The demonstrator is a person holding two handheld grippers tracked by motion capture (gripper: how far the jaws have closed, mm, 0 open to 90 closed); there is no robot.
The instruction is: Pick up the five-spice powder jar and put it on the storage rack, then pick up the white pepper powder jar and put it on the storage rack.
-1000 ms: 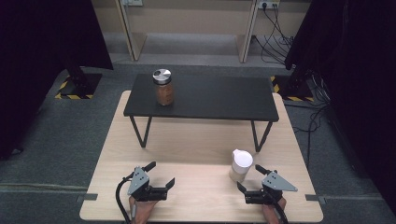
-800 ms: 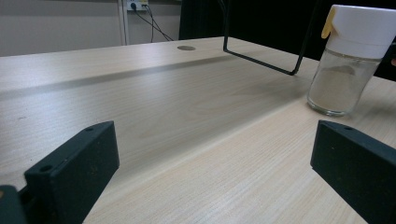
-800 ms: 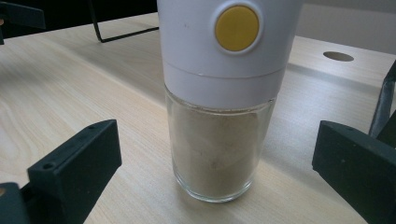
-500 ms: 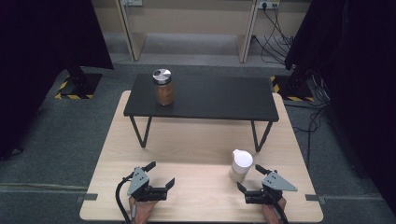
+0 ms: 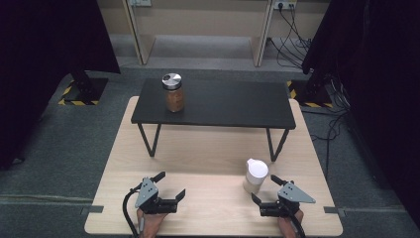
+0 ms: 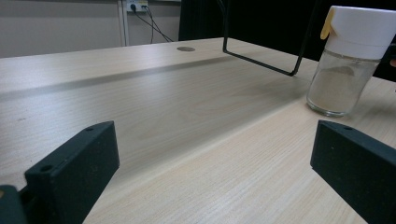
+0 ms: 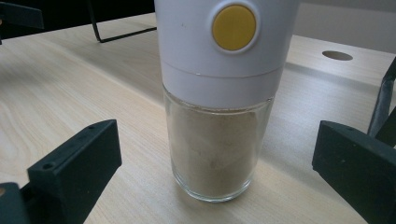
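On the near edge of the pale wooden table we find both grippers resting low, each held by a hand coming in from the bottom of the high view. We note the left gripper with its jaws spread wide and nothing between them — only bare wood ahead in the left gripper view. We note the right gripper likewise spread wide, jaws apart, holding nothing.

Just beyond the right gripper stands a glass shaker with a white cap, upright on the table, filled partway with a tan powder. Seen from the right gripper view, the shaker stands centred between the two jaws yet ahead of them, touching neither; we see a round yellow button on its cap. From the left gripper view the same shaker stands far to one side, a yellow tab at the cap's edge.

Farther back — a low black bench stands on the table on thin wire legs. On its left part we see a jar with a silver lid and brown contents, upright.
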